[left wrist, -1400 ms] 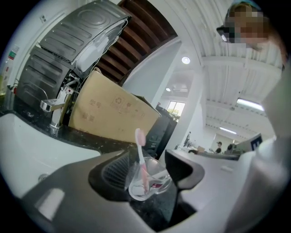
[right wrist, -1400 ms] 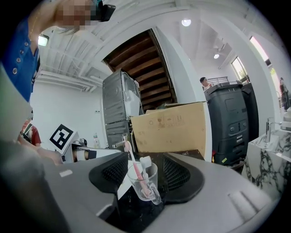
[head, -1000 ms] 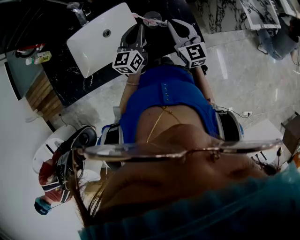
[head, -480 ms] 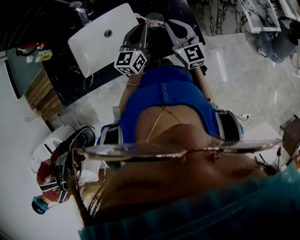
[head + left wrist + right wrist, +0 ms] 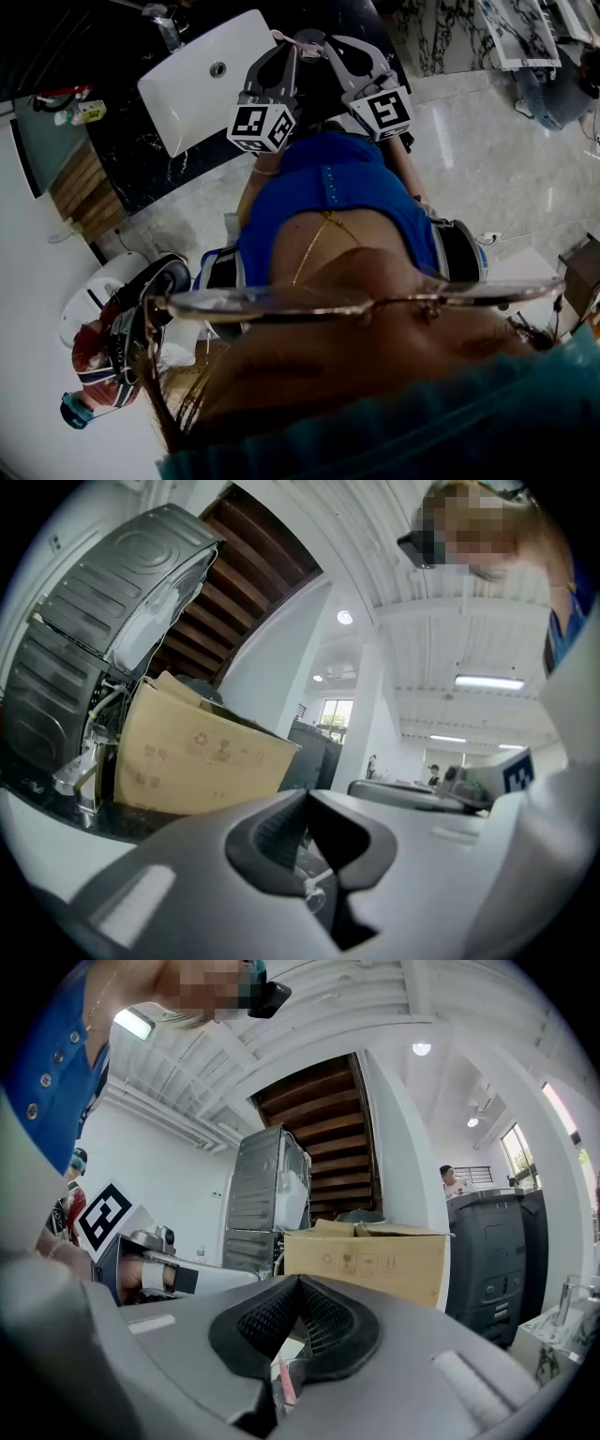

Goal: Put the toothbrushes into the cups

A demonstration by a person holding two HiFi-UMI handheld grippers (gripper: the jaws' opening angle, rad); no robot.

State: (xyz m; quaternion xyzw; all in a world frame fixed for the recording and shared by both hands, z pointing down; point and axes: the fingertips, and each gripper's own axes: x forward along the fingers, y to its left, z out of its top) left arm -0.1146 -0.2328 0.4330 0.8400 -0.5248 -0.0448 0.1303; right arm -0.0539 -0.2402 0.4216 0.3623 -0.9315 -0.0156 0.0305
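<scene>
In the head view my two grippers meet tip to tip above the dark counter. The left gripper (image 5: 292,45) and right gripper (image 5: 326,45) are both shut. A pink toothbrush (image 5: 279,37) runs across both tips, and its end sticks out to the left. A clear round cup (image 5: 309,37) shows between the tips; whether it is touched I cannot tell. In the right gripper view a pink strip of the toothbrush (image 5: 285,1379) and some clear plastic show just under the shut gripper (image 5: 298,1281). In the left gripper view a thin white piece (image 5: 317,883) shows under the shut gripper (image 5: 307,794).
A white sink (image 5: 211,75) with a tap (image 5: 167,21) lies left of the grippers in the dark counter (image 5: 141,141). A cardboard box (image 5: 366,1255) and a grey machine stand ahead in the gripper views. Another person (image 5: 103,356) is at lower left on the pale floor.
Both grippers have moved together slightly up the picture, still tip to tip, with the pink toothbrush and the cup staying at their tips.
</scene>
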